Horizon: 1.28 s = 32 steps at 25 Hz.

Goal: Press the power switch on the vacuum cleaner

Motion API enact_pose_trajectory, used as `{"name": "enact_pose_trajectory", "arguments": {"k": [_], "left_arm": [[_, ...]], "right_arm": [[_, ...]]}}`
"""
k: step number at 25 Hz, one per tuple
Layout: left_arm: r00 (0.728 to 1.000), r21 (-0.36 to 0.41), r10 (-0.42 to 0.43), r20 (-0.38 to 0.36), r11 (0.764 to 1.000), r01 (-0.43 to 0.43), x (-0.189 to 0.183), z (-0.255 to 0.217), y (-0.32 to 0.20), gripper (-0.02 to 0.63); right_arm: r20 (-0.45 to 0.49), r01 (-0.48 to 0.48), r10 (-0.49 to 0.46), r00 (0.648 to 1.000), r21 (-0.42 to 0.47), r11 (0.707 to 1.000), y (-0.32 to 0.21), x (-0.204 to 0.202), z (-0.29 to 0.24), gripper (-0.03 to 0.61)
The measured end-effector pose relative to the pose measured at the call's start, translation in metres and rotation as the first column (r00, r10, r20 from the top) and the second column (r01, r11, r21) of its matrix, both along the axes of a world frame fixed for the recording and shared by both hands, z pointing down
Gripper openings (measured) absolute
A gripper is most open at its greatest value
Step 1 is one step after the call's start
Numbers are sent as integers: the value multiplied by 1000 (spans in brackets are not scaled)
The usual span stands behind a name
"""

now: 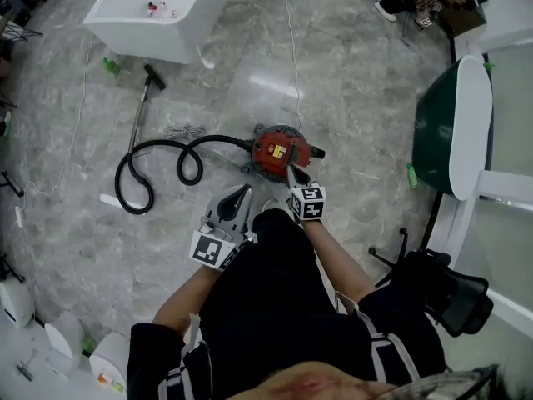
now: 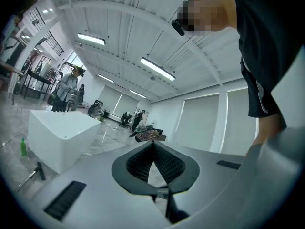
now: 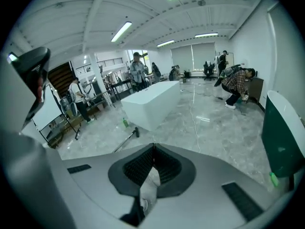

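Observation:
The vacuum cleaner (image 1: 277, 151) is a red round canister on the grey floor just ahead of my feet. Its black hose (image 1: 158, 169) loops off to the left and joins a wand (image 1: 141, 111). My right gripper (image 1: 291, 168) is shut with nothing in it, and its tip is over the canister's near edge; I cannot tell if it touches. My left gripper (image 1: 246, 188) is also shut and empty, a little to the left of the canister and short of it. Neither gripper view shows the vacuum: the left gripper (image 2: 153, 144) and the right gripper (image 3: 153, 147) both look out across the room.
A white block counter (image 1: 150, 11) stands at the back left, with a green bottle (image 1: 111, 65) by it. A green and white chair (image 1: 454, 127) is on the right, and a black office chair (image 1: 441, 290) is near right. A cable (image 1: 291, 48) runs along the floor. People stand far off.

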State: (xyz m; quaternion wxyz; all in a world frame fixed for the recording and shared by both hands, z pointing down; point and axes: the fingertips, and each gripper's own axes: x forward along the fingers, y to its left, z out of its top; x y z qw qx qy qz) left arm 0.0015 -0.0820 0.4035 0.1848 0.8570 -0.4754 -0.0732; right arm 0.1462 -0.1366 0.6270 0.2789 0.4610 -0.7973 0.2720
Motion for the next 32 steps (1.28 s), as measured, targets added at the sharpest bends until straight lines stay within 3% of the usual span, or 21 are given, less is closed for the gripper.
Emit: {"name": "enact_pose_trajectory", "arguments": {"k": [5, 9, 12, 15, 21, 24, 29, 32], "left_arm": [[999, 39, 53, -5, 998, -53, 23, -30, 1, 18], [991, 44, 132, -29, 990, -131, 37, -44, 4, 18], [982, 65, 179, -55, 982, -176, 51, -58, 5, 18], [983, 101, 179, -31, 979, -175, 55, -65, -3, 18], [974, 135, 225, 42, 964, -228, 68, -61, 2, 18], [964, 142, 264, 44, 953, -267, 71, -60, 5, 18], [962, 115, 271, 40, 955, -273, 64, -60, 3, 18], [954, 149, 296, 35, 943, -298, 65, -61, 6, 18]], "right_arm": [[90, -32, 17, 996, 163, 986, 16, -9, -96, 17], [164, -43, 7, 986, 221, 974, 27, -29, -153, 17], [178, -44, -15, 984, 321, 946, 36, -37, -195, 17], [173, -48, -28, 985, 422, 905, 39, -37, -227, 17], [125, -72, 5, 992, 539, 839, 46, -24, -260, 16], [118, -85, 22, 993, 556, 827, 49, -29, -271, 17], [139, -112, 39, 989, 568, 815, 50, -31, -266, 17], [127, -125, 62, 990, 589, 798, 52, -25, -271, 17]]}}
